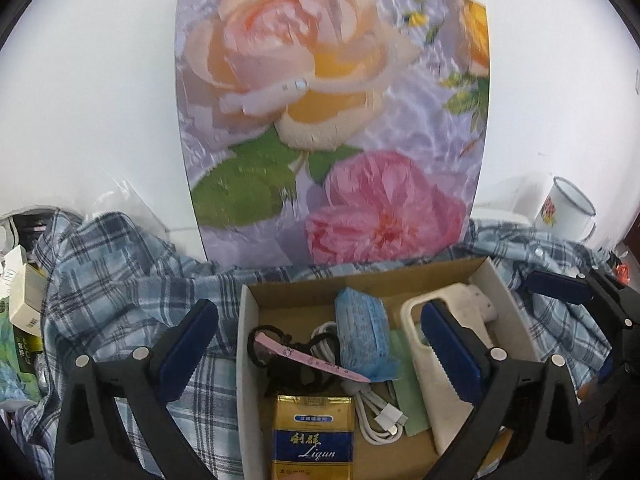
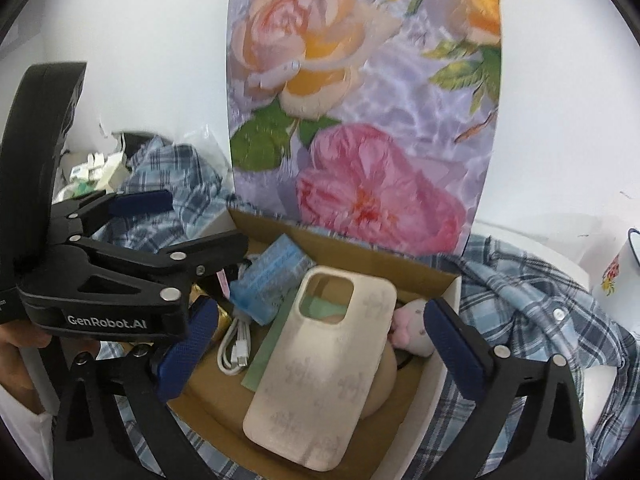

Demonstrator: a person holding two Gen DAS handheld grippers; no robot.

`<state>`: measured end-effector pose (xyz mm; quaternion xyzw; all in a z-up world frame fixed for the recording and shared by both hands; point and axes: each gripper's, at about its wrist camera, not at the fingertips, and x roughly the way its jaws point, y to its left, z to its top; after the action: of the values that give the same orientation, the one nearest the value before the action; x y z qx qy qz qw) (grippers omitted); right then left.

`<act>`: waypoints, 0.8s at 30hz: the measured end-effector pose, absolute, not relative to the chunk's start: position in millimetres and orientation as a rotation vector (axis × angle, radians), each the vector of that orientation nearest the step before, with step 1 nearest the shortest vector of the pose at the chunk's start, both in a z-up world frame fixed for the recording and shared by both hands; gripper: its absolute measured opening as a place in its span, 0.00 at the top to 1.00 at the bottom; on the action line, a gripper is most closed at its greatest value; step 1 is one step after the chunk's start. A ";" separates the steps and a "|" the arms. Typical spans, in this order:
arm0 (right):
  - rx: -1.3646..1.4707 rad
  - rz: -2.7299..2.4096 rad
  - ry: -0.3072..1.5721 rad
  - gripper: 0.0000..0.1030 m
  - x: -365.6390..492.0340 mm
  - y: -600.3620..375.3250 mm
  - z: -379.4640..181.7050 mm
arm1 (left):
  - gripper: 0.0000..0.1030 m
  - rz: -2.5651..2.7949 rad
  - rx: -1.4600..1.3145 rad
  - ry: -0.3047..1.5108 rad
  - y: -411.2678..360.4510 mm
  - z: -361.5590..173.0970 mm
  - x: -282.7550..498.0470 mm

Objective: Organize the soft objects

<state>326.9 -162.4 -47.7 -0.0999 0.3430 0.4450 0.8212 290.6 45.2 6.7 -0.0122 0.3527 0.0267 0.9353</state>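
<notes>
An open cardboard box [image 1: 247,340] [image 2: 448,280] rests on a blue plaid shirt [image 1: 120,280] [image 2: 520,300]. Inside lie a blue soft pack [image 1: 362,332] [image 2: 272,276], a cream phone case [image 1: 444,424] [image 2: 320,380], a pink-and-white plush [image 2: 412,324], a white cable [image 1: 376,412] [image 2: 236,344], a gold cigarette pack [image 1: 314,432] and a pink hair clip [image 1: 320,362]. My left gripper [image 1: 320,346] [image 2: 180,224] is open above the box's left half, holding nothing. My right gripper [image 2: 320,348] [image 1: 580,320] is open, straddling the phone case without touching it.
A large floral panel [image 1: 332,120] [image 2: 360,120] stands upright against the white wall right behind the box. An enamel mug [image 1: 568,212] [image 2: 620,264] sits at the far right. Small cartons and packaging [image 1: 24,300] [image 2: 92,168] pile up at the left, by the shirt's edge.
</notes>
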 end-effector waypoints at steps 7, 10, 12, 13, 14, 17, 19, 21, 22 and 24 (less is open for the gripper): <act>-0.193 0.936 0.647 0.01 317.6 -169.3 -22.9 | 0.00 0.052 -0.037 0.648 46.2 33.3 278.1; -0.190 0.924 0.607 0.00 312.7 -173.6 -10.7 | 0.00 0.053 -0.033 0.616 45.4 46.3 271.3; -0.184 0.912 0.584 0.00 309.9 -176.1 -2.1 | 0.00 0.057 -0.025 0.594 44.6 54.3 265.7; -0.173 0.911 0.569 0.00 309.0 -179.4 2.3 | 0.00 0.057 -0.025 0.581 44.4 59.2 262.3; -0.155 0.913 0.557 0.00 308.3 -183.6 7.9 | 0.00 0.052 -0.031 0.567 44.9 63.8 258.8; -0.134 0.920 0.532 0.00 303.9 -191.6 21.4 | 0.00 0.058 -0.028 0.529 43.4 77.6 248.8; -0.132 0.914 0.510 0.00 299.8 -195.7 29.5 | 0.00 0.055 -0.019 0.503 40.9 87.2 241.3; -0.132 0.907 0.487 0.00 294.4 -199.6 38.6 | 0.00 0.053 -0.011 0.480 38.5 95.4 233.9; -0.132 0.903 0.476 0.00 291.7 -201.3 42.6 | 0.00 0.053 -0.005 0.469 36.7 100.0 230.1; -0.131 0.897 0.451 0.00 285.8 -205.9 52.8 | 0.00 0.056 0.011 0.448 33.1 107.6 222.9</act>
<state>285.8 -205.9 52.8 -0.0629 0.2159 0.4298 0.8745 222.9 33.1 107.6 0.0057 0.2219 0.0279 0.9746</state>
